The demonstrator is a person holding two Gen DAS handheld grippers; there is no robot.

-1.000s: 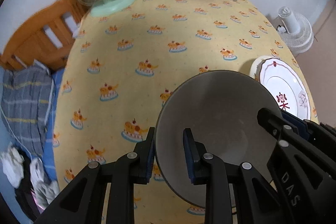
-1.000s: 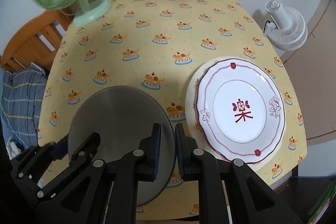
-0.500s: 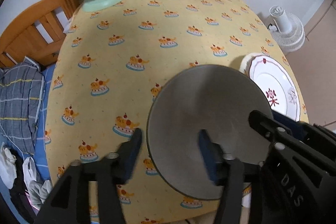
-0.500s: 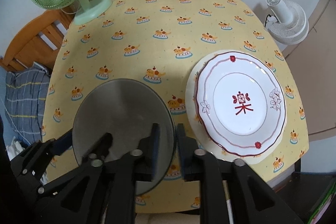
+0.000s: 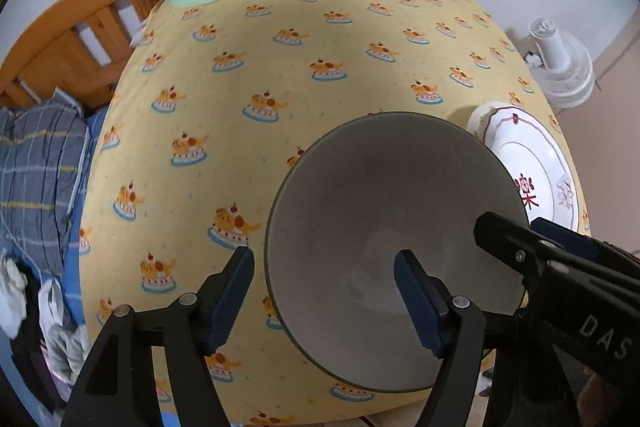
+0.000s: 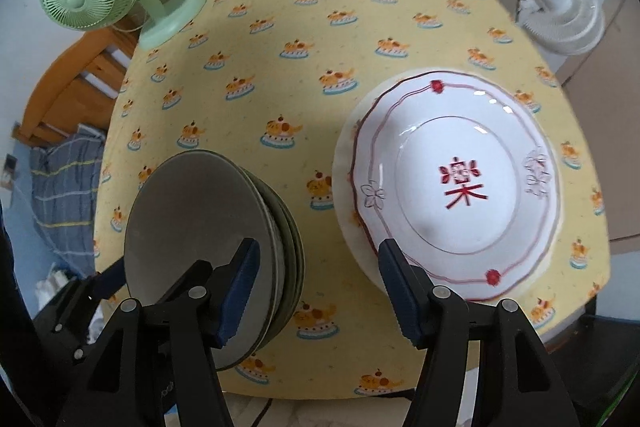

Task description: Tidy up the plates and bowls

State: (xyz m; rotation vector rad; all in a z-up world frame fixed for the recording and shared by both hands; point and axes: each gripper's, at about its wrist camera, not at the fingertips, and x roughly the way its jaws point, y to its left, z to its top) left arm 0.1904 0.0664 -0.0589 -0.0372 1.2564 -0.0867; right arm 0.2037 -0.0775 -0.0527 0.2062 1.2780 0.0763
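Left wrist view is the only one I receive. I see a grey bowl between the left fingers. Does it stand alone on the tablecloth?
Observer: No. In the right wrist view the grey bowl is the top of a nested stack; rims of lower bowls show under it.
Operator: And the white plate, is it single?
Observer: No. The white plate with the red character lies on a larger cream plate.
Operator: Does the right gripper hold something?
Observer: No. The right gripper has its jaws opening, nothing pressed between them; they hang over the tablecloth between the stack and the plates.
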